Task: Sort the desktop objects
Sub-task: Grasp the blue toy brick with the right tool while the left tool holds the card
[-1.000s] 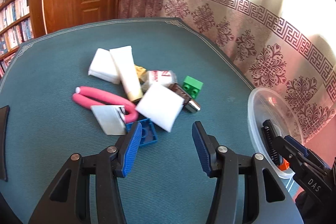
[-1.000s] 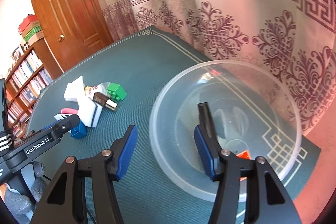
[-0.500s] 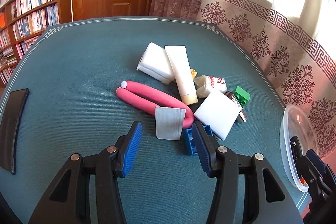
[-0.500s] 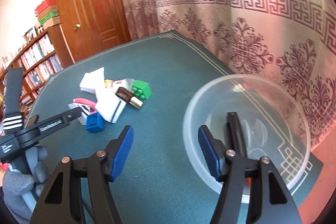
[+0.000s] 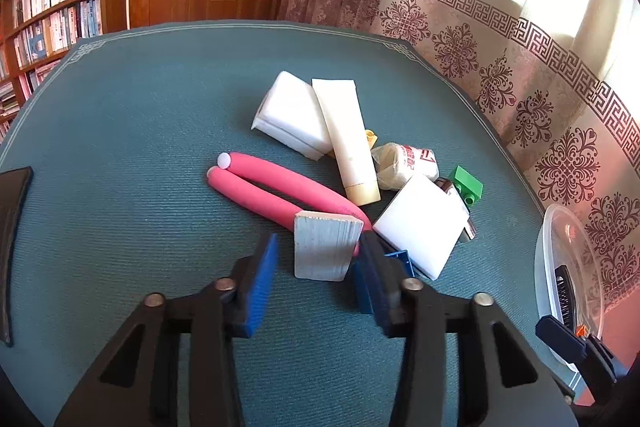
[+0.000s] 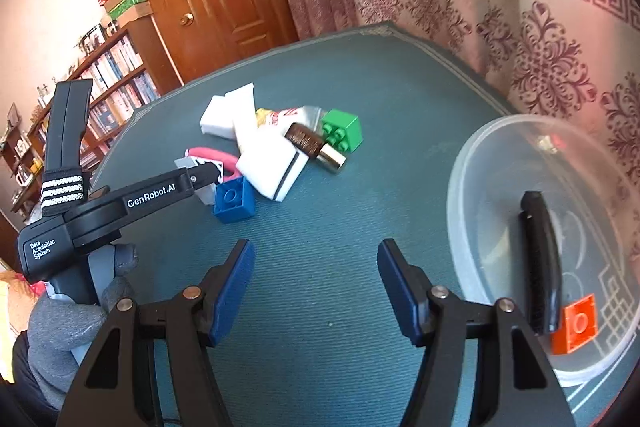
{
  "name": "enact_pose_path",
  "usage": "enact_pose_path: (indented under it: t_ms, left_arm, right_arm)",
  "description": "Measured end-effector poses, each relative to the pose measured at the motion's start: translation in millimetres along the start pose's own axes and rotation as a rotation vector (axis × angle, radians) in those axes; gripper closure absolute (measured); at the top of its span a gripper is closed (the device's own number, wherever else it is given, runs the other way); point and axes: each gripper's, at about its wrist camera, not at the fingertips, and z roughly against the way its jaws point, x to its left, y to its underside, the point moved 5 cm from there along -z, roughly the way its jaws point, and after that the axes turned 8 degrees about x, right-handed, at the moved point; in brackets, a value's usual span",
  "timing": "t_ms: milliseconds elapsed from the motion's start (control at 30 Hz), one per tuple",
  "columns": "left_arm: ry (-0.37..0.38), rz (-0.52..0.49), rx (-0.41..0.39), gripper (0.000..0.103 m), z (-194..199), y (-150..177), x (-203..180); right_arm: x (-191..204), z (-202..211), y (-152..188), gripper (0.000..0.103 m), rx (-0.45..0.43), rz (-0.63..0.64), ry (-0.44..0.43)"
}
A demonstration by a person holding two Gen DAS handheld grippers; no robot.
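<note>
Broadly, the bench (image 5: 140, 115) fills both views under a teal cloth. At its right edge sits a clear bowl (image 6: 492, 163) holding a black comb (image 6: 540, 259) and an orange brick (image 6: 578, 323), the comb's lower end touching the brick.

Near the bench's middle lies the pile. A pink foam roller (image 5: 272, 183), folded double, runs across it; a white tube (image 5: 348, 135) leans over a white sponge (image 5: 288, 115). A second white block (image 5: 420, 227) lies to the right, partly over a brown, gold-ended item (image 6: 316, 147). Beside that sits a clear packet (image 5: 408, 163) with red print, then a green brick (image 6: 342, 131) at the far right. A blue brick (image 6: 234, 197) sits at the pile's near edge.

The left tongs (image 5: 316, 263) are spread wide — a grey wooden block (image 5: 324, 247) stands between the pads, with a gap on the left; whether the right pad touches it I cannot tell. The right tongs (image 6: 316, 279) hang released over bare cloth, just left of the bowl, grasping nothing.
</note>
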Motion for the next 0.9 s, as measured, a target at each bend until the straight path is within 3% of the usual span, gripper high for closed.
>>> enact_pose_path:
  t_ms: [200, 400, 600, 733, 900]
  left_arm:
    - [0.027, -0.003, -0.007, 0.070, -0.5, 1.3, 1.4]
    - [0.006, 0.026, -0.029, 0.070, 4.4, 1.4, 11.7]
    - [-0.084, 0.016, -0.066, 0.070, 14.1, 2.2, 17.7]
    - [-0.115, 0.034, -0.086, 0.070, 20.4, 2.9, 28.6]
    - [-0.110, 0.069, -0.091, 0.070, 21.4, 2.1, 39.6]
  right_arm:
    - [8.2, -14.2, -0.5, 0.035, 0.039, 0.010, -0.026]
    - [18.4, -25.6, -5.9, 0.035, 0.065, 0.026, -0.052]
    - [33.8, -42.5, -14.1, 0.036, 0.097, 0.039, -0.088]
    - [49.2, -52.0, -19.7, 0.050, 0.106, 0.082, -0.096]
    - [60.5, -67.1, -28.1, 0.055, 0.120, 0.100, -0.097]
